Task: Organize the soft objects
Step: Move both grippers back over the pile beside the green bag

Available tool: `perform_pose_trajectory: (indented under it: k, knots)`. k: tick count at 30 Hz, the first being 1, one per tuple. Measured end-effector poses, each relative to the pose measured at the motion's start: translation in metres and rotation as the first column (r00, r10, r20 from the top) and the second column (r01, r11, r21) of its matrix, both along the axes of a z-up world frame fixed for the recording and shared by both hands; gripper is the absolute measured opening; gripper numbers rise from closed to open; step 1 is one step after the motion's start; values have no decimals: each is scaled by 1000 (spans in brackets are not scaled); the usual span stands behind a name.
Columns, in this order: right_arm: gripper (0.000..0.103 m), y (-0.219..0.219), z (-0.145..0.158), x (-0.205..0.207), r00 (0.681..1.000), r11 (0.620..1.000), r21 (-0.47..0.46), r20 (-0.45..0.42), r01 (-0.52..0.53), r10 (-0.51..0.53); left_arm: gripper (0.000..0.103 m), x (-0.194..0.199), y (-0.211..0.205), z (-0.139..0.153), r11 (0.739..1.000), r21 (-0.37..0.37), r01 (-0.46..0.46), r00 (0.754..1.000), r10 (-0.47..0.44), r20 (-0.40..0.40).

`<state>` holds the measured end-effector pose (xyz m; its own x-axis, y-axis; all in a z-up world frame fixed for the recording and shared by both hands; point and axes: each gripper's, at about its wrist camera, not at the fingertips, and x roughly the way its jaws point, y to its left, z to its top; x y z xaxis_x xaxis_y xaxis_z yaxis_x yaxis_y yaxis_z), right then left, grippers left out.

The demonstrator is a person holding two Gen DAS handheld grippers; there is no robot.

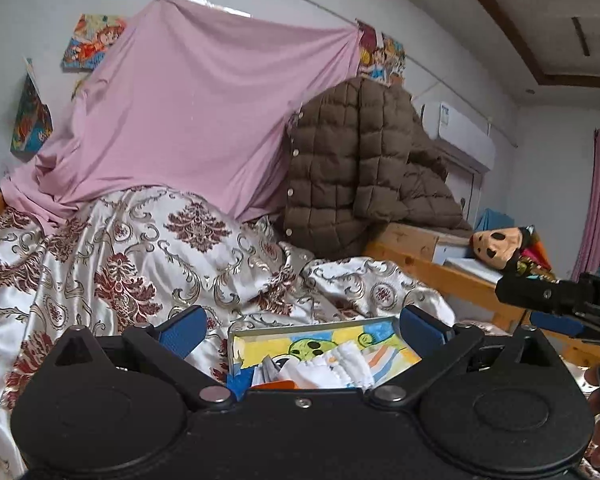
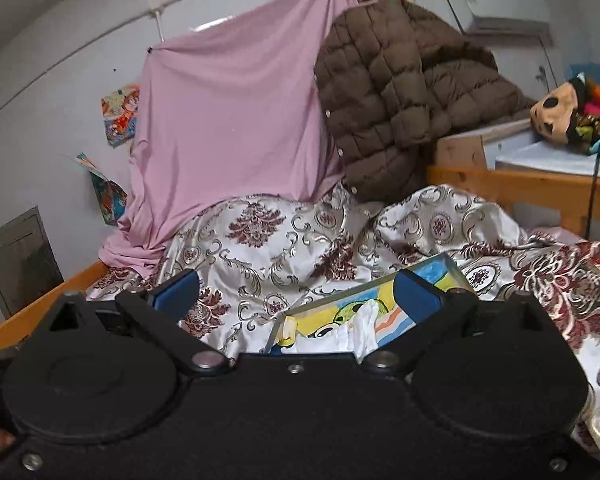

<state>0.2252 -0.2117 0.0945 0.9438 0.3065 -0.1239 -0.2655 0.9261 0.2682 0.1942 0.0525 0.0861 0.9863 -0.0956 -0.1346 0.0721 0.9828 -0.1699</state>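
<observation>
The left gripper (image 1: 300,330) and right gripper (image 2: 295,294) both stand wide and empty above the bed (image 2: 520,184). White socks (image 1: 332,368) lie in the colourful box (image 1: 380,326) on the patterned quilt (image 1: 139,248). Quilt, brown jacket (image 1: 340,160) and plush toy (image 1: 496,246) probably remain unsorted.

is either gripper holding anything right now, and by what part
Nothing is held. The left gripper and right gripper both stand open and empty above the tin of white cloth.
</observation>
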Motion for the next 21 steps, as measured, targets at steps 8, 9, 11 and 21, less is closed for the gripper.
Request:
perform_pose_trajectory:
  k: [8, 9, 11, 21]
  knots:
    - [102, -10, -5, -57, 1000, 999, -38, 1, 21, -21, 102, -48, -8, -4, 999, 30, -18, 1000, 18, 11]
    - [102, -10, -8, -62, 1000, 999, -41, -4, 23, -24, 102, -52, -9, -5, 999, 38, -19, 1000, 18, 8]
    - [102, -10, -10, -72, 1000, 998, -51, -14, 27, -28, 102, -61, -12, -8, 998, 55, -19, 1000, 20, -1]
    - [102, -2, -22, -117, 997, 990, -123, -20, 75, -78, 102, -96, -21, -27, 996, 81, -24, 997, 29, -65]
